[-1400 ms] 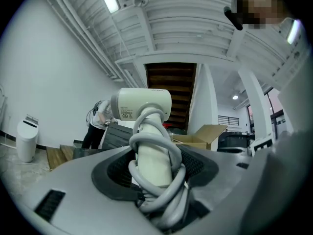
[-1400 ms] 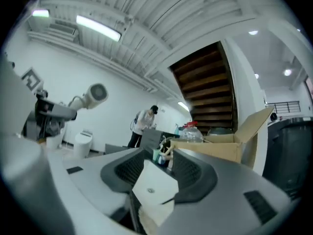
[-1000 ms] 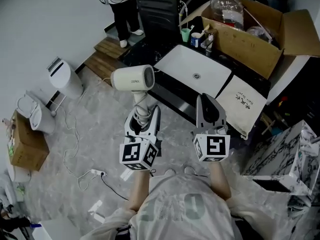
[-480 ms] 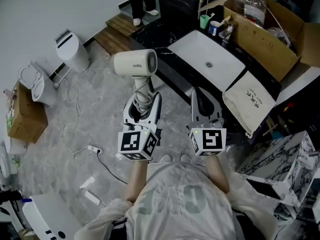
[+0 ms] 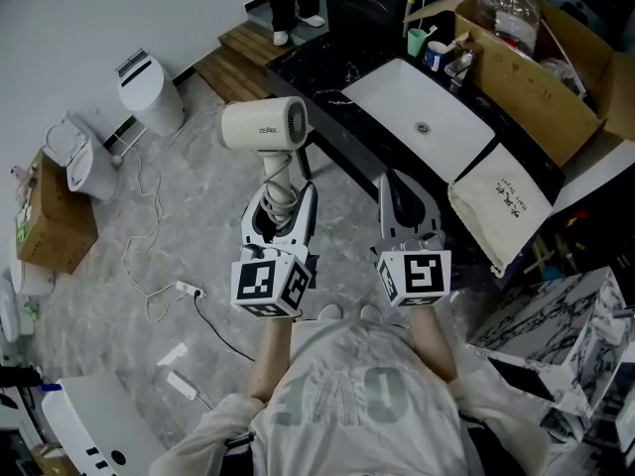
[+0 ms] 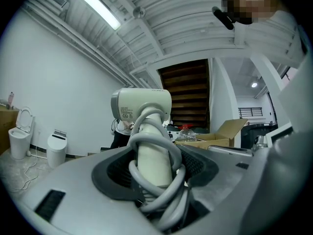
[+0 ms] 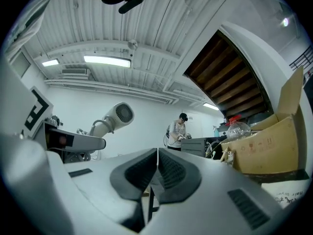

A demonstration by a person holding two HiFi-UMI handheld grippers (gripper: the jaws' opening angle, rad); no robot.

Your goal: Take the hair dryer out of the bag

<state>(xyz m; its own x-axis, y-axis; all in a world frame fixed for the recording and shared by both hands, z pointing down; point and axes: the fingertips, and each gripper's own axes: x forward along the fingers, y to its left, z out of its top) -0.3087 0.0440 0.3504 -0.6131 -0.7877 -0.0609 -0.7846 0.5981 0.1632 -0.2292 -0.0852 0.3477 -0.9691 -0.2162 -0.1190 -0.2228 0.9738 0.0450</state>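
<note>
The hair dryer stands upright in the upper centre of the head view. Its handle, wound with cord, is clamped between the left gripper's jaws, which hide its lower end. The right gripper, centre right, is closed on nothing. The cloth bag lies at right, well apart from the dryer, and its mouth is hard to make out.

Sink, cardboard box, white bin
</note>
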